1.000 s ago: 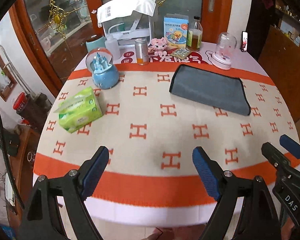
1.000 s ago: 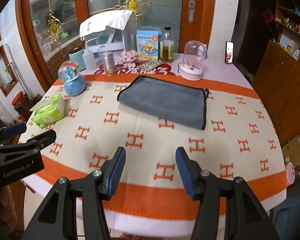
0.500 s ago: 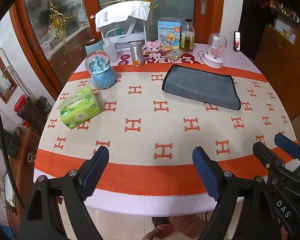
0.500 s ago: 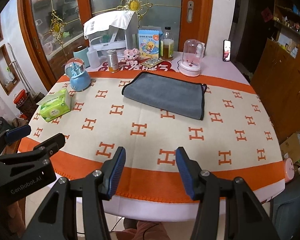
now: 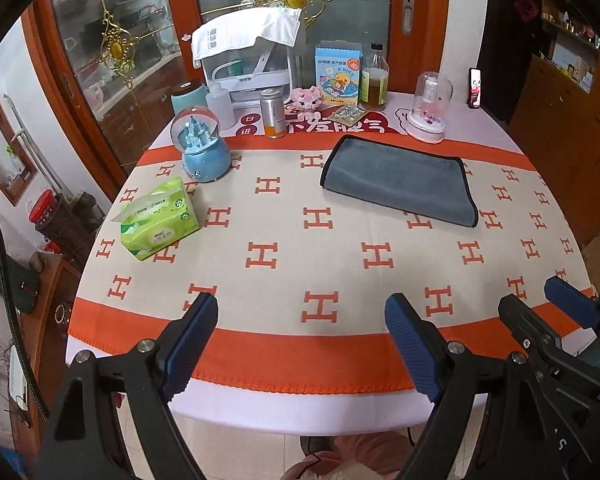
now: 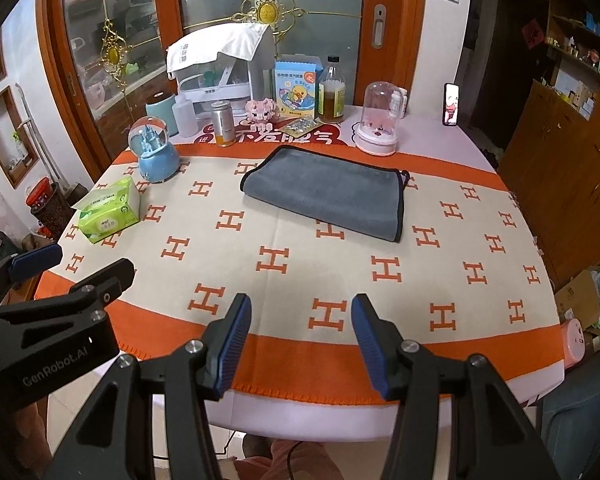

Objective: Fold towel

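A grey towel with a black hem lies folded flat on the far half of the round table; it also shows in the right wrist view. My left gripper is open and empty, held over the table's near edge, well short of the towel. My right gripper is open and empty too, also over the near edge. Each gripper shows at the side of the other's view.
The table wears a beige cloth with orange H marks and an orange border. A green tissue pack and a blue snow globe stand at the left. Bottles, a box, a can and a glass dome line the far edge.
Both grippers have drawn back toward me and away from the towel, from over the cloth to the table's near edge. The towel has not moved.
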The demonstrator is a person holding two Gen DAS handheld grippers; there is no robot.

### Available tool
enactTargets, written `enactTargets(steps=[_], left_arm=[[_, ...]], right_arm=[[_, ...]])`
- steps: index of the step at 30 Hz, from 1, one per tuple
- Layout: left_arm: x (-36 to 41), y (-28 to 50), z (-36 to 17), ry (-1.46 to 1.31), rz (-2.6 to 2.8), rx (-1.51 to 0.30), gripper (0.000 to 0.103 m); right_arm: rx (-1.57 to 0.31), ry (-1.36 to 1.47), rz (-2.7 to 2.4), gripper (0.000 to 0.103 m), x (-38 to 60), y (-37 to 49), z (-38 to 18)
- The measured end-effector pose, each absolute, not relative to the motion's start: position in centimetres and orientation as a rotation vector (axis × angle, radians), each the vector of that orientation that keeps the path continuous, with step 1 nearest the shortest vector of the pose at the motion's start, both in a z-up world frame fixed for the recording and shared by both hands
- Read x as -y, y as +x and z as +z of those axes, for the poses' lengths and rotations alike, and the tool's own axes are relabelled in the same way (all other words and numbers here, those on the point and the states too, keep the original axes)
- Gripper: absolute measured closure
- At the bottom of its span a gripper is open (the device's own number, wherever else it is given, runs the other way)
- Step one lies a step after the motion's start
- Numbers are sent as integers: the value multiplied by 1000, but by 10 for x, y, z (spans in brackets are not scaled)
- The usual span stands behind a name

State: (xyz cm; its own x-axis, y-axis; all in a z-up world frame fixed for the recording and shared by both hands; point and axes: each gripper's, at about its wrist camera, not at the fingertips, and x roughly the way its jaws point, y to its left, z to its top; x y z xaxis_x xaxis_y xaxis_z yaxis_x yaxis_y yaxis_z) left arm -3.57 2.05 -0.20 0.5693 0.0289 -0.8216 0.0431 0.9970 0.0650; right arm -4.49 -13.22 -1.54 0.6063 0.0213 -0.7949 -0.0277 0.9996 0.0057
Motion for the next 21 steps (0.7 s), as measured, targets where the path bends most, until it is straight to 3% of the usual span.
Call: enactTargets(steps=[21], left_arm=[[-9, -21, 3, 95, -8, -952, 18]], right_arm=[[-914, -13, 15, 51, 139, -31, -14]])
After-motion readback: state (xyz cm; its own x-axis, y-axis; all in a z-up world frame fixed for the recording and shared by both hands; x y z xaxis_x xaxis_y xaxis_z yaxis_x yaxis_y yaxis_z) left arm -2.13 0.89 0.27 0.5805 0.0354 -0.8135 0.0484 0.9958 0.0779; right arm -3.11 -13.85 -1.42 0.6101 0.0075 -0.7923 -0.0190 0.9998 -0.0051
